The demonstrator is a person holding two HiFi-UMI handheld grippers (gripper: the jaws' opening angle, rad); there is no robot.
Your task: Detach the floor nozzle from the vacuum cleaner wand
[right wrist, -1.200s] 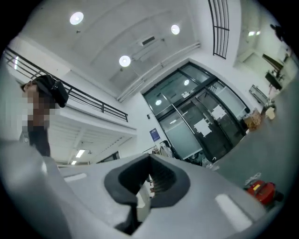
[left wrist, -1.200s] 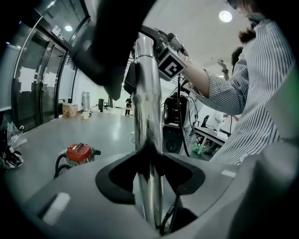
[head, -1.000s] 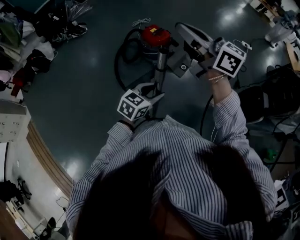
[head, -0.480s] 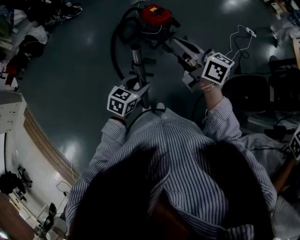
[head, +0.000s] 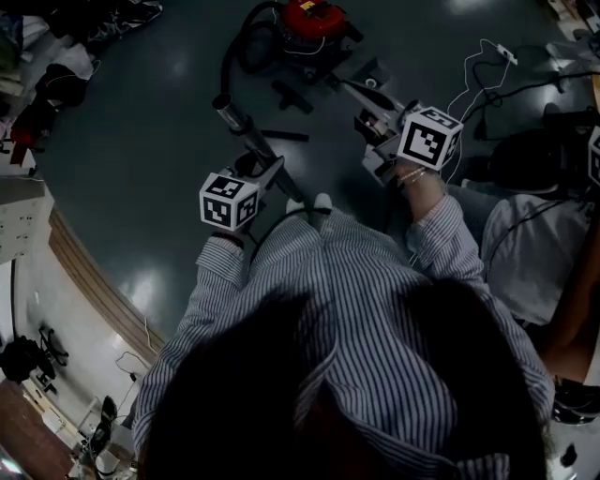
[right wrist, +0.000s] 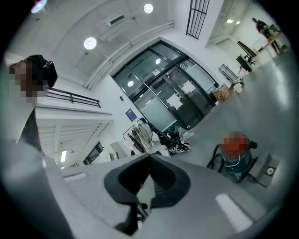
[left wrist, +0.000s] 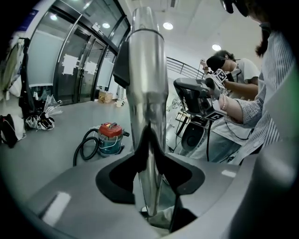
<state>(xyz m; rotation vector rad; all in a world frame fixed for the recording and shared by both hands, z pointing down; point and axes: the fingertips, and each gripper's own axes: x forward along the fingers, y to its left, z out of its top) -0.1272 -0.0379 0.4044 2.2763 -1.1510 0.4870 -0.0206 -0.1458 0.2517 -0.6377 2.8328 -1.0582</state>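
The wand [head: 246,133] sits between the jaws of the left gripper [left wrist: 150,142]. The gripper's dark pads [left wrist: 122,173] press on the wand from both sides, so it is clamped on the tube. In the head view the gripper holds the wand at its 5 o'clock end, and the rest of the tube reaches away above the floor [head: 159,141].

The wand is a straight, shiny metal tube with a bright streak along one edge. A dark collar [left wrist: 122,63] sits on its side close to the far end. In the left gripper view it rises through the middle of the frame, with its far end up against the ceiling lights.

In the head view its long axis runs from 5 o'clock to 11 o'clock. The free end points to 11 o'clock, away from the person holding it.

The right gripper [right wrist: 148,161] is at the wand's 3 o'clock and well apart from it. Its jaws are closed together with nothing gripped.

A dark bar [head: 284,136] lies on the floor just beside the wand, at its 3 o'clock. At 12 o'clock in the head view stands the red-topped canister [head: 309,19], with its black hose [head: 232,66] looped at its 8 o'clock. A flat grey piece [head: 370,73] lies at the canister's 4 o'clock. A 2nd person [head: 525,244] is at the frame's 3 o'clock.
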